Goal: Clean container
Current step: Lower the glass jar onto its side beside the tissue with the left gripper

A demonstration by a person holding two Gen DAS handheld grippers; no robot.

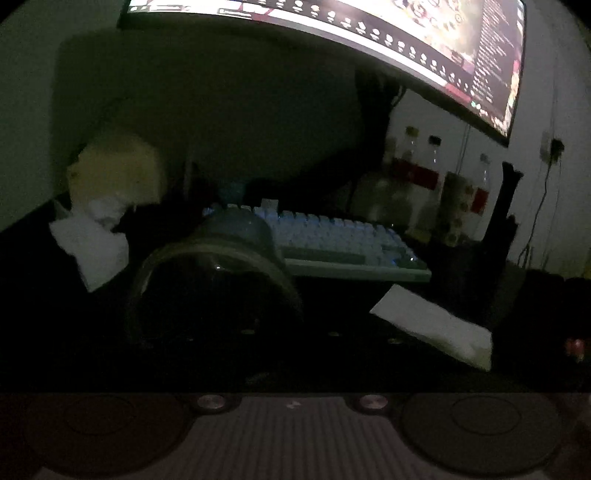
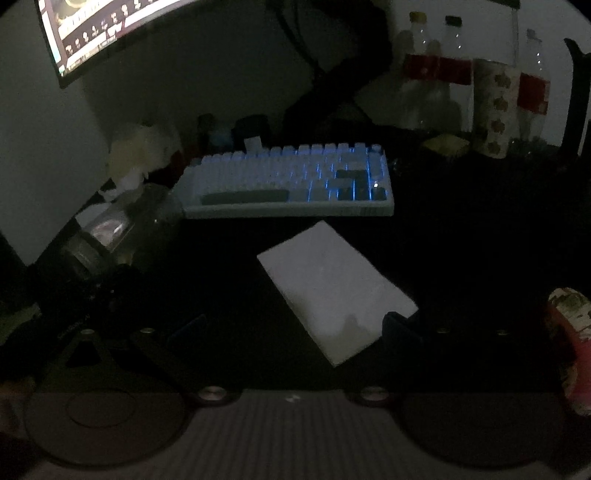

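Jar (image 1: 210, 291) of clear glass, lying sideways at 9 o'clock from keyboard (image 2: 291, 181), mouth toward left gripper (image 1: 221, 332); grip unclear in dark. Right gripper (image 2: 291, 332) wide apart around white tissue (image 2: 336, 291).

- Dark out here: the left gripper (image 1: 221, 332) fingers melt into the black desk (image 1: 351, 306), so how the jaws stand can't be read.
- The clear container (image 1: 210, 280) shows only its rim arc; its lower body is lost in shadow.
- The monitor (image 1: 369, 33) is sliced by the top edge, its on-screen text too small to make out.
- In the right wrist view, the right gripper (image 2: 291, 328) has its fingers faint; one partly covers the white tissue (image 2: 332, 284).
- The bottles (image 2: 454, 66) are blurred, their labels unreadable.
- A red patterned object (image 2: 569, 347) is cut by the right edge.
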